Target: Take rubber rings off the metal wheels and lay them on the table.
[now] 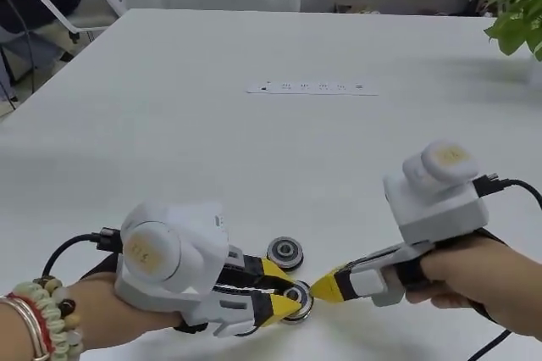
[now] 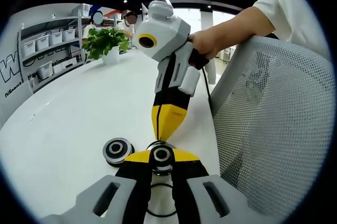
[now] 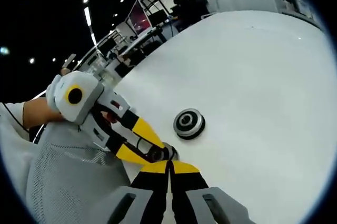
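My left gripper [image 1: 290, 295] is shut on a small metal wheel [image 1: 298, 302] near the table's front edge; in the left gripper view the wheel [image 2: 161, 155] sits between the yellow fingertips [image 2: 135, 156]. My right gripper [image 1: 316, 288] is shut, its pointed tip touching that wheel's rim, and it comes down from above in the left gripper view [image 2: 167, 135]. From the right gripper view, my shut gripper [image 3: 169, 163] meets the held wheel [image 3: 167, 153]. A second wheel [image 1: 284, 252] [image 2: 117, 150] [image 3: 189, 123] with a black rubber ring lies flat beside it. A thin black loop [image 2: 159, 209] lies under the left jaws.
A white power strip [image 1: 312, 87] lies flat at the table's middle. A green plant [image 1: 517, 12] stands at the far right edge. A chair [image 1: 80, 1] stands off the far left corner, and a grey mesh chair back [image 2: 268, 124] is close behind the grippers.
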`<state>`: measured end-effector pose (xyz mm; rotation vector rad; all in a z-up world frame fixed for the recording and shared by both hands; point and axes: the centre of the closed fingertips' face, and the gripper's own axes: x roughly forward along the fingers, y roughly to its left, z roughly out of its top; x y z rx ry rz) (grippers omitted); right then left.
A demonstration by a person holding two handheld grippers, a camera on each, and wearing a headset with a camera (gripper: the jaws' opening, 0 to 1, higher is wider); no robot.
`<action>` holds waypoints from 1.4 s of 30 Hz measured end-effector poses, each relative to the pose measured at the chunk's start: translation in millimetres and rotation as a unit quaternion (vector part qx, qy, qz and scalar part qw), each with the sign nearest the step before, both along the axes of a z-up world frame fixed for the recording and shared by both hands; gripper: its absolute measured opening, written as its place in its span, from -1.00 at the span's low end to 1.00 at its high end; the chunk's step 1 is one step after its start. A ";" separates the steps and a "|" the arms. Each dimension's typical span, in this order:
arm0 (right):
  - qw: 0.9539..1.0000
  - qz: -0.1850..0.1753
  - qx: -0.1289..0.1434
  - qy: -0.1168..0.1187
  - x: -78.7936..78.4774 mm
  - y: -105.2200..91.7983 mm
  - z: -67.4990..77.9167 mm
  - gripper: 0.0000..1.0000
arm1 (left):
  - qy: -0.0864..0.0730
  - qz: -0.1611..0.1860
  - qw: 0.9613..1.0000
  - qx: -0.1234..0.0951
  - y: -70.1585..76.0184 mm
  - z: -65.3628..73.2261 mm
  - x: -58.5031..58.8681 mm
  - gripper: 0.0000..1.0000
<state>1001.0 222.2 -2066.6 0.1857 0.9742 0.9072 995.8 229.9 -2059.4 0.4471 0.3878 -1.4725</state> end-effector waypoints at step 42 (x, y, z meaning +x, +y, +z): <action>1.000 0.016 0.000 -0.019 -4.3 5.8 3.5 -1.00 | 0.019 0.007 1.000 0.016 -3.5 0.3 -3.4 -0.79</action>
